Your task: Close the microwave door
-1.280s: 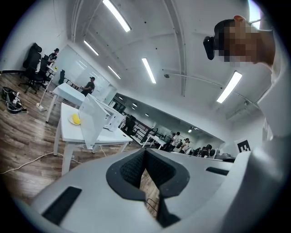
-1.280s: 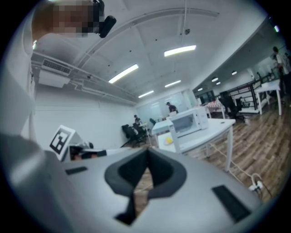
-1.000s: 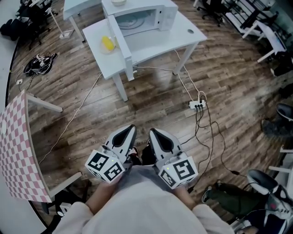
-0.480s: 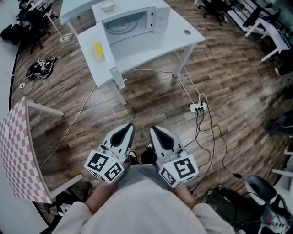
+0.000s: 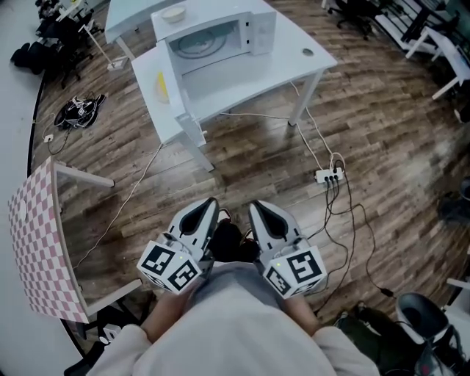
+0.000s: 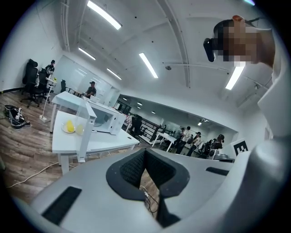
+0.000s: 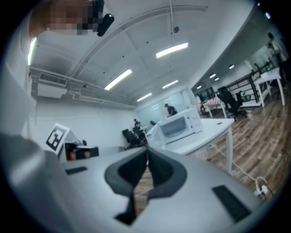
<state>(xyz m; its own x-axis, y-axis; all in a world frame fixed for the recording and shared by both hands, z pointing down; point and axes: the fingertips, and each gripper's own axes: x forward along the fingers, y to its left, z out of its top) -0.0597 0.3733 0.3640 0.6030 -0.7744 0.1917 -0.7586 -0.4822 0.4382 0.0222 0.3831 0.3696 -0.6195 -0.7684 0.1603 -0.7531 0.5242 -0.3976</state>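
On a white table [image 5: 294, 62], well ahead of the person and across a stretch of wooden floor [image 5: 242, 154], stands a white microwave [image 5: 220, 37]. Its door [image 5: 183, 103] is swung fully open on hinges at the microwave's left side. The door juts out from the microwave toward the person, with its free edge farthest from the cavity. The cavity is open to view, and the turntable shows inside.

Well short of the microwave, close in front of the person's body, the left gripper [image 5: 205, 211] and right gripper [image 5: 258, 213] point toward it side by side. Each has its jaws clenched together at the tips with nothing between them. Neither touches the door.

A small bowl [image 5: 174, 12] sits on top of the microwave. A plate [image 5: 160, 84] with something yellow lies on the table just left of the microwave, beyond the open door.

The door is probably light and stiff, with a smooth window panel that a jaw tip could slip on. It likely needs no grasp. A push on its outer face near the free edge, far from the hinges, should swing it round most easily. A firmer final press may be needed to latch it. Too hard a shove could slide the microwave on the table.
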